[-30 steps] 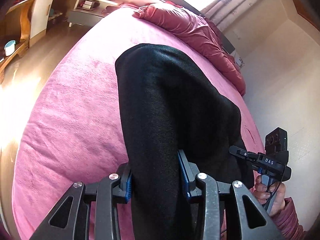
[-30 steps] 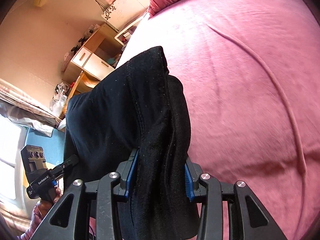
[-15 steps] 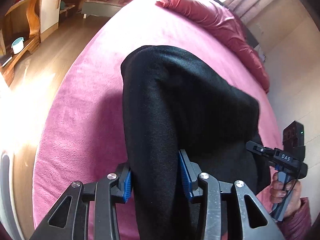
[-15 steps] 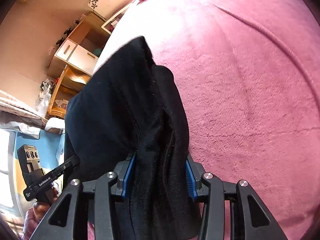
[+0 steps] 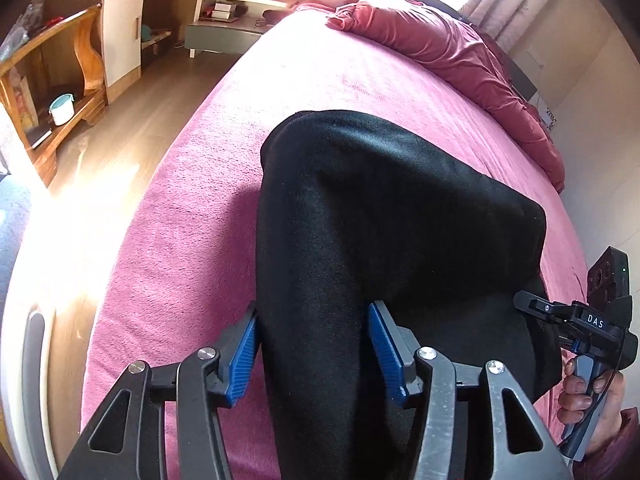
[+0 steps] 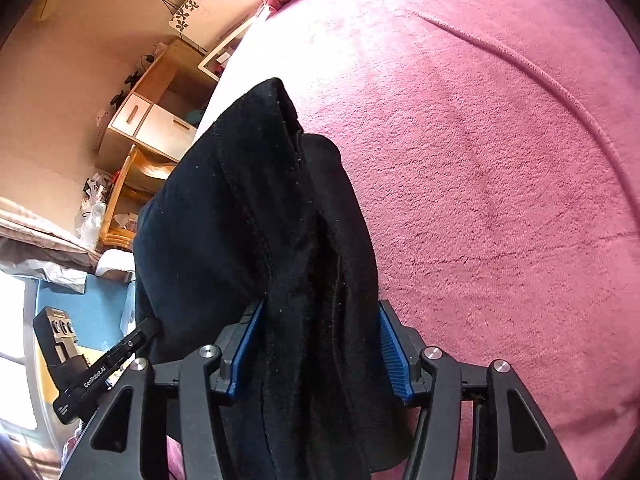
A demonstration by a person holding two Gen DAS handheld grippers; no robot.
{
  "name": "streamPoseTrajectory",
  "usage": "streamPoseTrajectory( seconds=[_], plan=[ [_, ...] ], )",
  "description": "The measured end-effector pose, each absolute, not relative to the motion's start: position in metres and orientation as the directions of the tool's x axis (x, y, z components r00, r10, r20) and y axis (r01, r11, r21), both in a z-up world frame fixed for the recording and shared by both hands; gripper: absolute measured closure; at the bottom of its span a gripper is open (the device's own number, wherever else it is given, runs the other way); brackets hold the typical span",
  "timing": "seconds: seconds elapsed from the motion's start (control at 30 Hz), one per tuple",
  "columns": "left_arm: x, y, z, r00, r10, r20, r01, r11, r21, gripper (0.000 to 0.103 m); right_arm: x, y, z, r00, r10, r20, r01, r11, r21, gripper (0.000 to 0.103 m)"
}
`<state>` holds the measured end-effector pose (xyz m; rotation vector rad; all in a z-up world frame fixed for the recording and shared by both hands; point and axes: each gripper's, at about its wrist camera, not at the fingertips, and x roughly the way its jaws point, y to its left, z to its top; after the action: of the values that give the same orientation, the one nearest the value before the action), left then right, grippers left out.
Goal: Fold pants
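Over the pink bed [image 5: 192,216], the left gripper [image 5: 312,344] has its blue-padded fingers [image 5: 242,354] closed on a fold of the black pants [image 5: 380,216], which drape forward onto the blanket. Further right, the right gripper [image 6: 318,344] likewise pinches a bunched, seamed edge of the pants [image 6: 256,216]; which end it holds is hard to tell.

Pink bed [image 5: 200,208], crumpled red duvet [image 5: 448,52]

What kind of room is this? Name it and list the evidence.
Most likely a bedroom: a wide bed under a pink cover, a red duvet bunched at its head, and a bedside table beside it.
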<state>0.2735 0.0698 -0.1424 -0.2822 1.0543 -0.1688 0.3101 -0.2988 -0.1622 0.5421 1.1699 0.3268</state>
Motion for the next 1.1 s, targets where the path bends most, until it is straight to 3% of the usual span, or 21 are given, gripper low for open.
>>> streamPoseTrajectory(
  seconds=[0.6, 1.1],
  plan=[
    [0.184, 0.069, -0.089, 0.653, -0.179, -0.736, 0.04, 0.979, -0.202, 0.047, 0.272, -0.289, -0.12, 0.456, 0.353, -0.817, 0.02, 0.914, 0.406, 0.039],
    [0.112, 0.055, -0.049, 0.735, -0.115, -0.668, 0.044, 0.992, -0.122, 0.046, 0.181, -0.262, -0.056, 0.653, 0.195, -0.732, 0.001, 0.966, 0.258, 0.033]
  ],
)
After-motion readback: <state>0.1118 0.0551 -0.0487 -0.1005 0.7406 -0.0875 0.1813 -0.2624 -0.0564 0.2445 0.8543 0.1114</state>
